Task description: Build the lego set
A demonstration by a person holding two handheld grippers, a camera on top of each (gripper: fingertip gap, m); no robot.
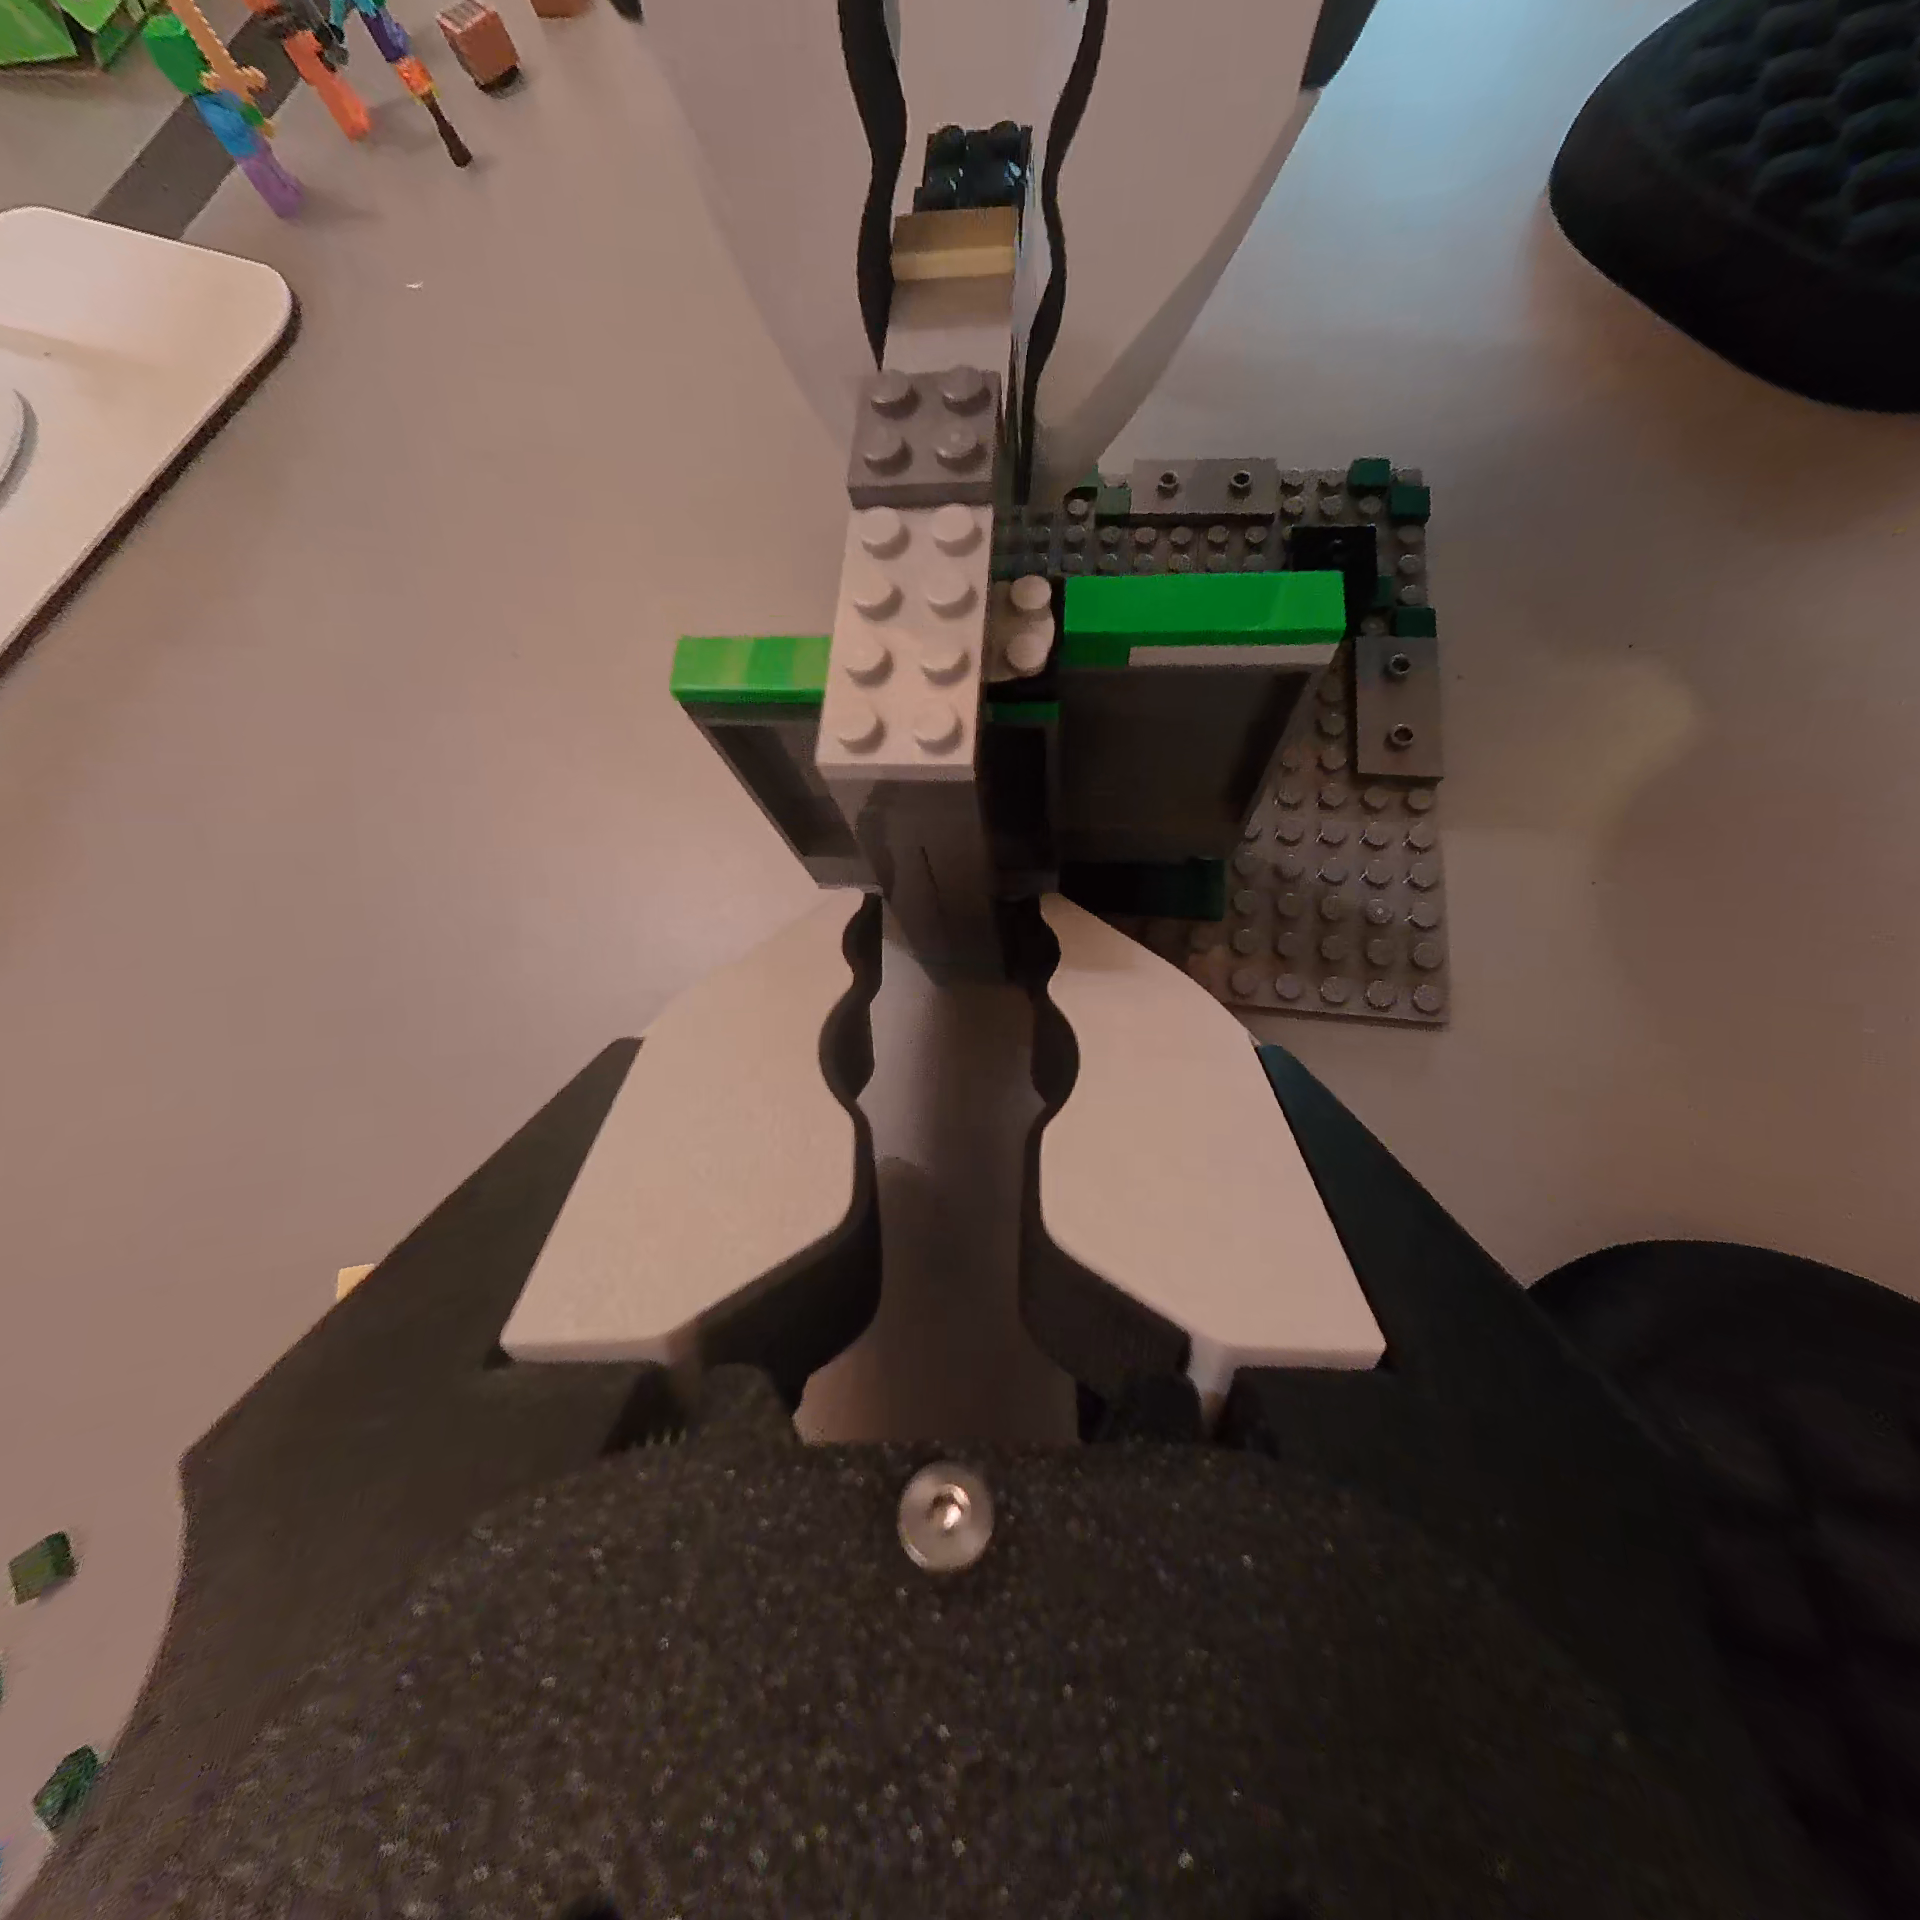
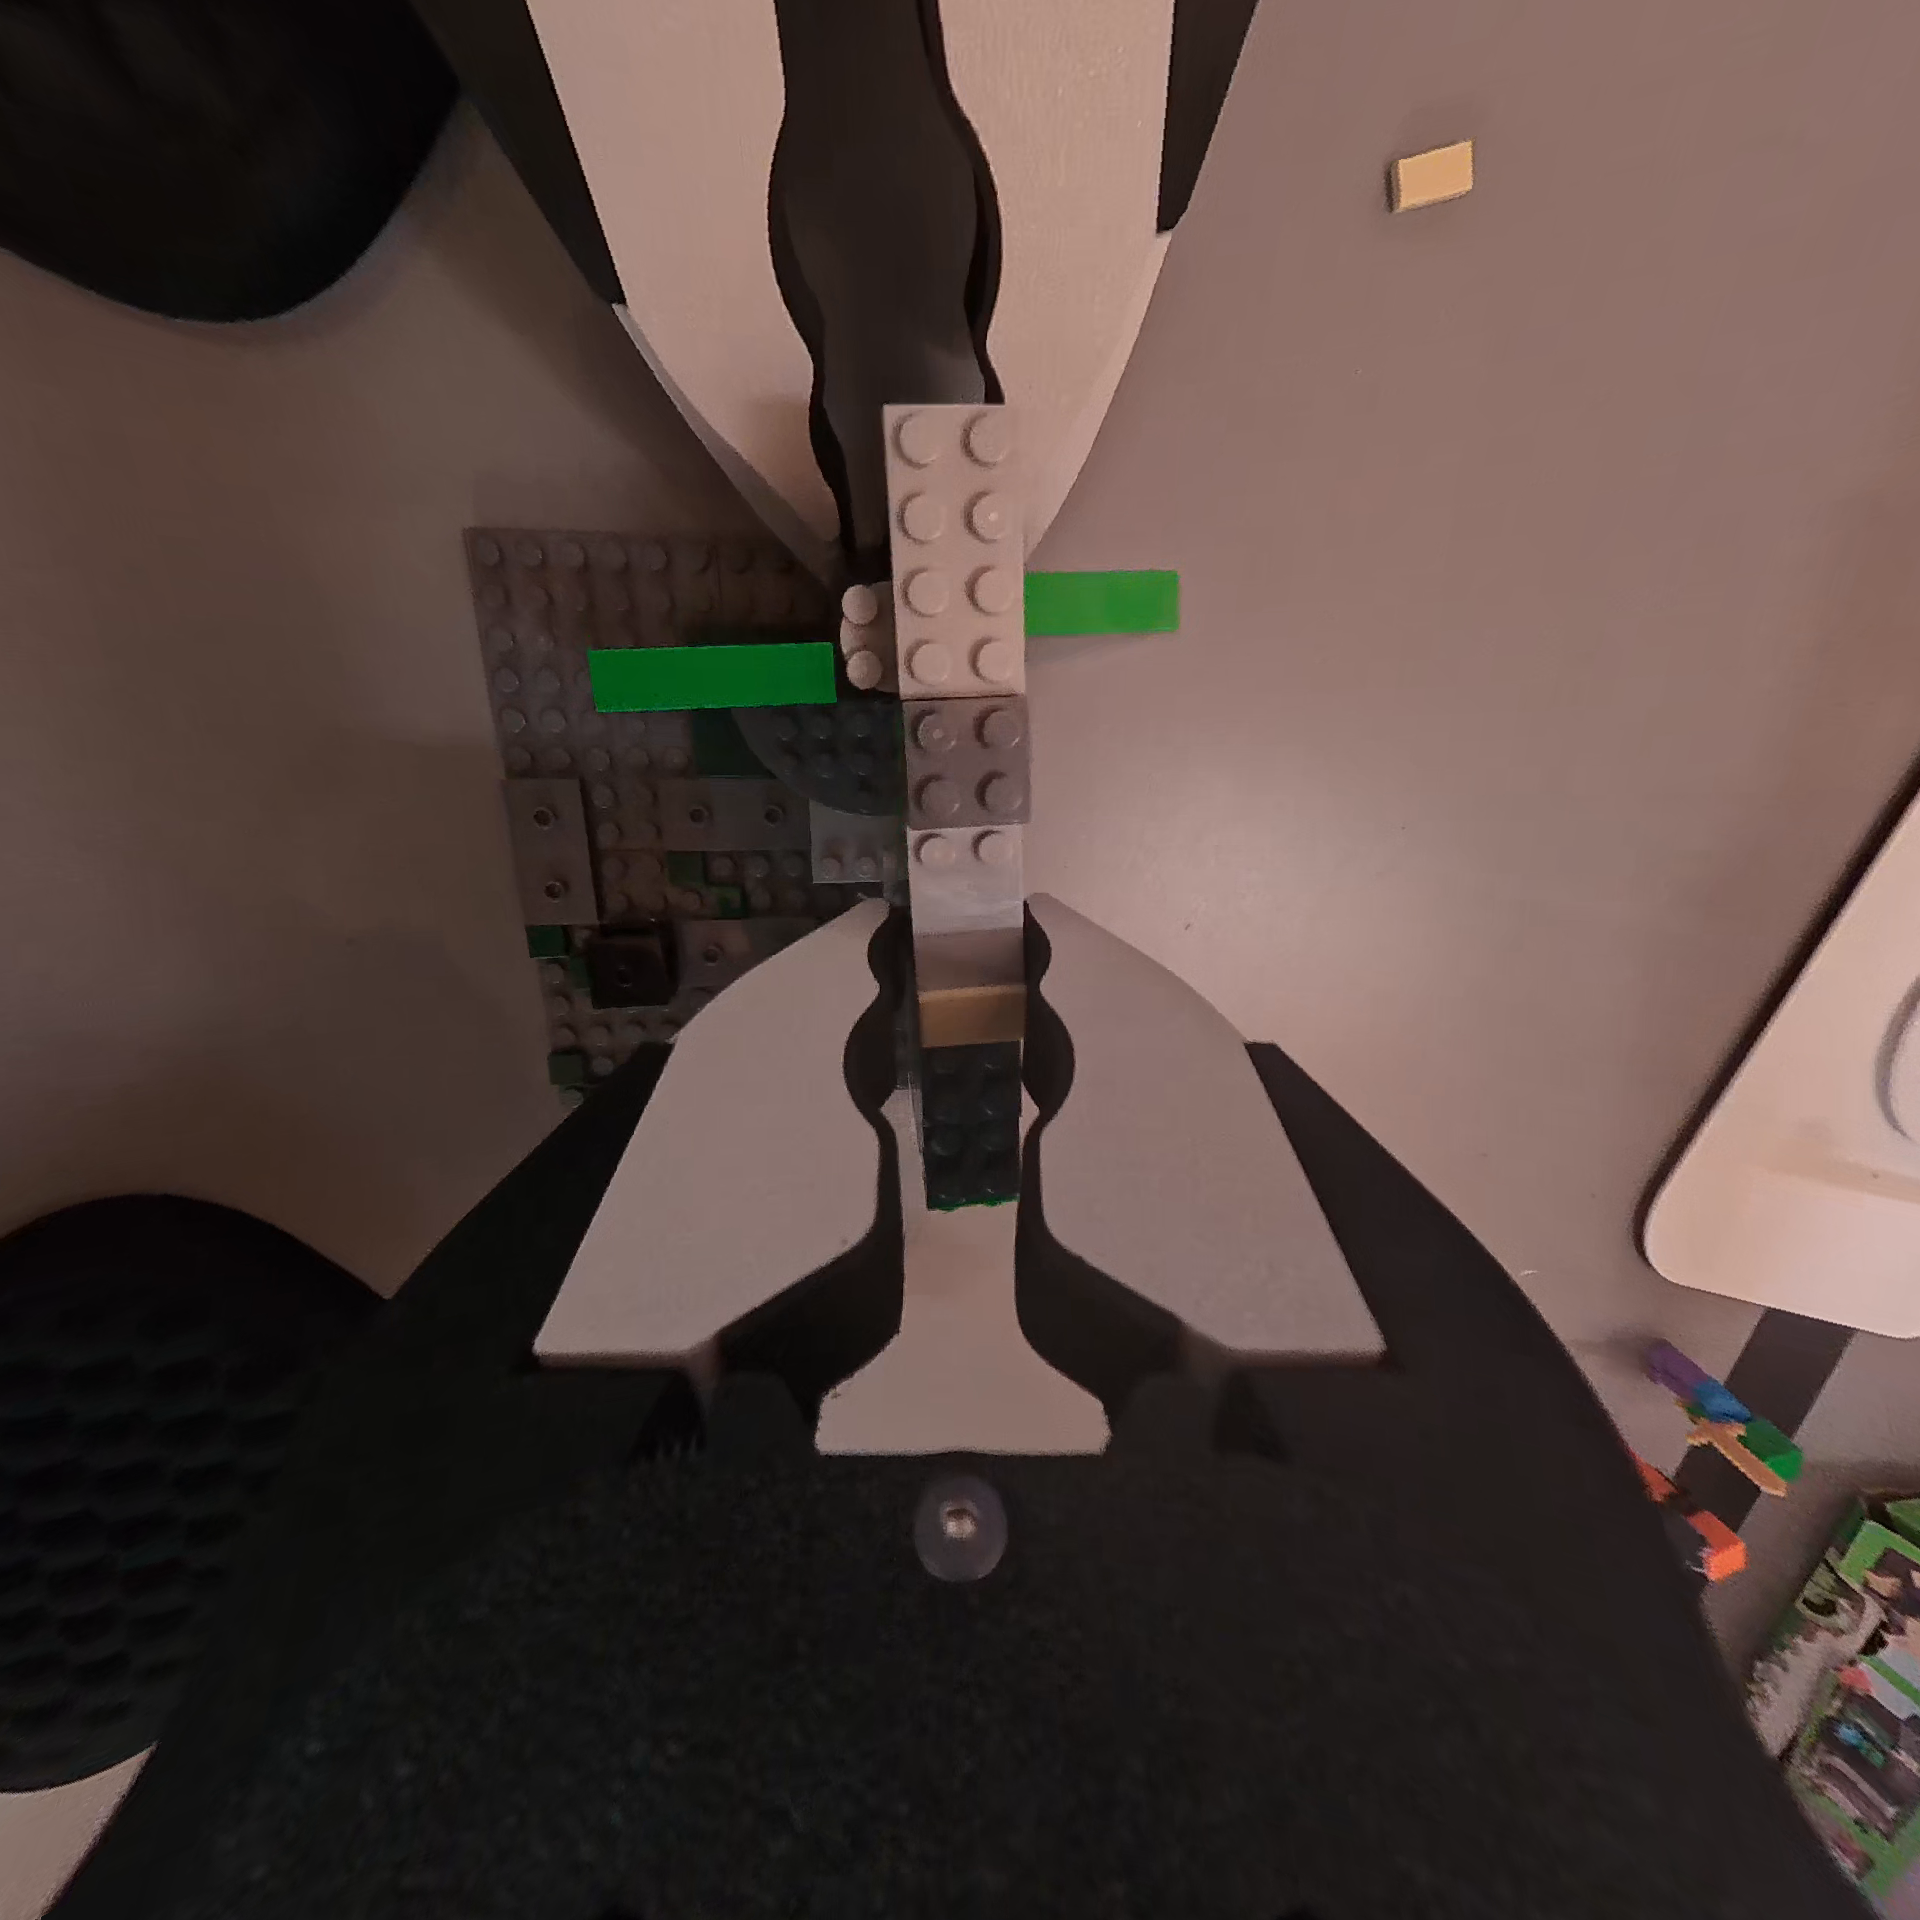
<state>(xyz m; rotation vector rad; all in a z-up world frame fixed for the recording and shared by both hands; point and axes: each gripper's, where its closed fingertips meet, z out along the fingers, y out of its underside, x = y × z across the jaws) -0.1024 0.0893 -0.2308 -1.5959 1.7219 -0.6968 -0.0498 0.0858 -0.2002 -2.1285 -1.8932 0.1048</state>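
Observation:
A tall grey lego wall is held between my two grippers, which face each other. It is topped by a light grey 2x4 plate [image 1: 909,644] [image 2: 956,551] and a dark grey 2x2 plate [image 1: 925,436] [image 2: 966,764], with bright green tiles [image 1: 1205,613] [image 2: 712,675] sticking out on both sides. My left gripper [image 1: 945,920] is shut on the wall's near end. My right gripper [image 2: 956,920] is shut on the other end, where a tan piece [image 2: 971,1013] and a dark green brick [image 2: 966,1132] sit between its fingers. The wall stands at the edge of the dark grey studded baseplate [image 1: 1340,904] [image 2: 540,623]; I cannot tell whether it is attached.
A white board [image 1: 125,343] [image 2: 1818,1091] lies on the table. Colourful minifigures [image 1: 249,135] [image 2: 1735,1444] and a green box [image 2: 1860,1683] are beyond it. A black padded object [image 1: 1766,187] [image 2: 156,135] sits by the baseplate. A loose tan tile [image 2: 1434,175] and small green pieces [image 1: 42,1564] lie about. My hands' fingertips stand some 7 centimetres from each other. The right gripper is farther from the loose tan tile [image 2: 1434,175], some 15 centimetres, than the left, some 12 centimetres.

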